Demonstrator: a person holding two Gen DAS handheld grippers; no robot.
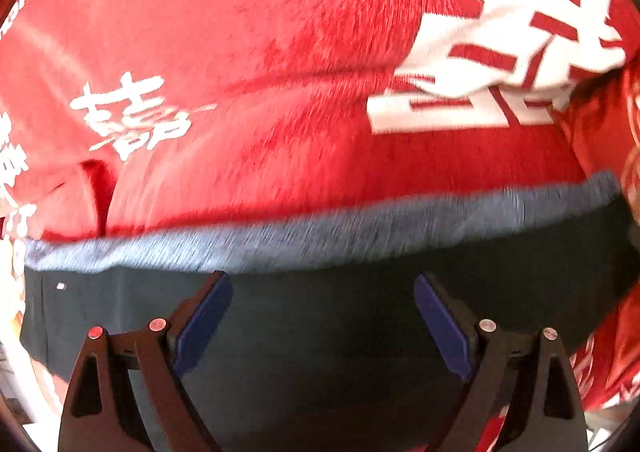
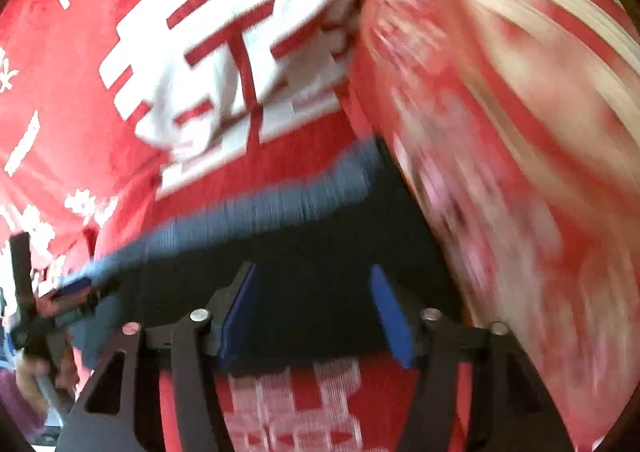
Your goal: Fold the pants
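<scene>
The pants [image 1: 320, 340] are dark, with a blue-grey ribbed band [image 1: 320, 240] along their far edge, and they lie flat on a red blanket [image 1: 240, 51]. My left gripper [image 1: 322, 284] points down over the dark cloth, open, with its blue pads wide apart and nothing pinched. In the right wrist view the same pants [image 2: 320, 236] and band [image 2: 260, 207] run slantwise. My right gripper [image 2: 313, 272] stands open above the pants' near edge, its pads clear of the cloth. The left gripper [image 2: 76, 292] shows at that view's left edge, by the band's end.
The red blanket [image 2: 60, 71] carries large white characters [image 2: 224, 63] and covers the whole surface. A blurred red-and-white patterned cloth [image 2: 520, 171] rises on the right. A person's hand [image 2: 32, 372] shows at the lower left.
</scene>
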